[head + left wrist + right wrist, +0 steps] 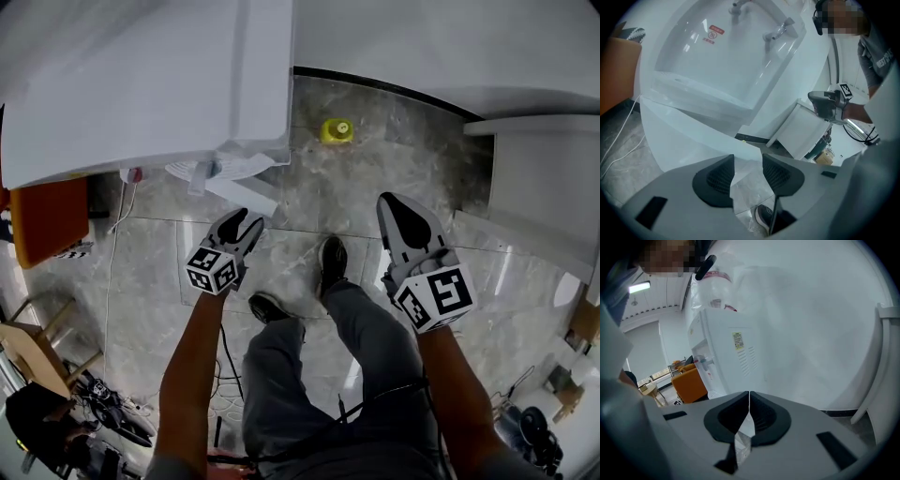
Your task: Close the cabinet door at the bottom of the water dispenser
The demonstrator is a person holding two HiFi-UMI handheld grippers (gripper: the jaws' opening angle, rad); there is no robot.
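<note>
The white water dispenser [141,84] fills the upper left of the head view. In the left gripper view its taps [773,33] face me. Its bottom cabinet door [242,195] juts out over the floor, standing open. In the left gripper view the door [689,136] is a pale panel just beyond the jaws. My left gripper [239,230] hovers close to the door's outer edge, open, with nothing between its pads [717,178]. My right gripper [403,220] hangs to the right, away from the door, jaws shut and empty.
My shoes [330,262] stand on the grey marble floor between the grippers. A small yellow object [337,130] lies by the wall. An orange chair [47,220] is at the left, a white cabinet [544,187] at the right. Cables [112,403] lie at the lower left.
</note>
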